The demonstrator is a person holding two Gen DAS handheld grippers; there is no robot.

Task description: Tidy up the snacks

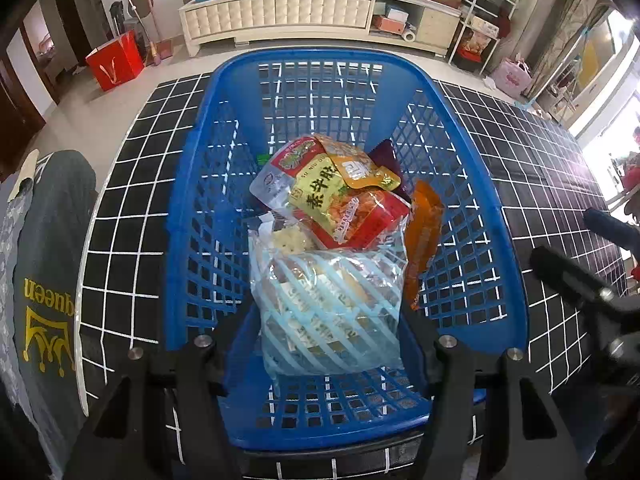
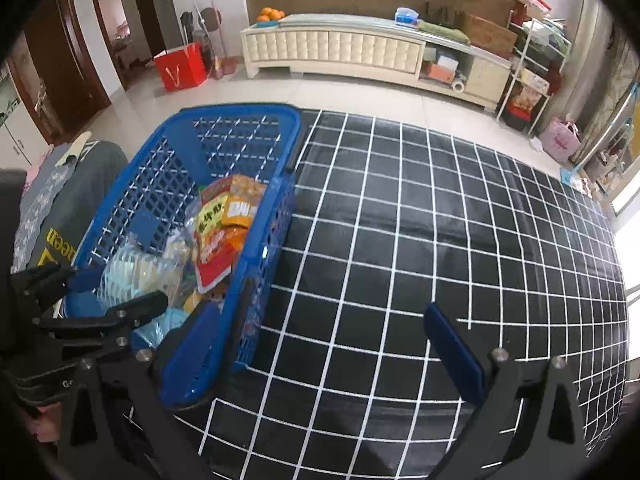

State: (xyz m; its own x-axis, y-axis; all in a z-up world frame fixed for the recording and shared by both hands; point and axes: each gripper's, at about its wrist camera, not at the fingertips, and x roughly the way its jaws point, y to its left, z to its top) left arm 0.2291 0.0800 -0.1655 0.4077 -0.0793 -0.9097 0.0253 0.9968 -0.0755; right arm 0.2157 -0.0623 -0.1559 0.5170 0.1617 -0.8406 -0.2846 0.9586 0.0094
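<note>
A blue mesh basket [image 1: 192, 160] stands on the table and fills the left wrist view. At its middle lies a pile of snacks: a yellow and red packet [image 1: 340, 208], a small orange sachet [image 1: 360, 170], an orange packet [image 1: 424, 240] standing against the right wall, and a dark purple one [image 1: 386, 152]. My left gripper [image 1: 330, 332] reaches down over the near end, shut on a clear bag with pale blue stripes [image 1: 320, 292], whose far end lies against the pile. My right gripper [image 2: 320, 316] stands wide open over the tablecloth, with its left finger beside the basket [image 2: 240, 110].
A black tablecloth with a white grid [image 2: 400, 220] covers the table to the right of the basket. A grey cloth with a yellow print [image 1: 44, 280] hangs at the left edge. Beyond the table are a cream cabinet [image 2: 340, 48] and a red paper bag [image 2: 180, 68] on the floor.
</note>
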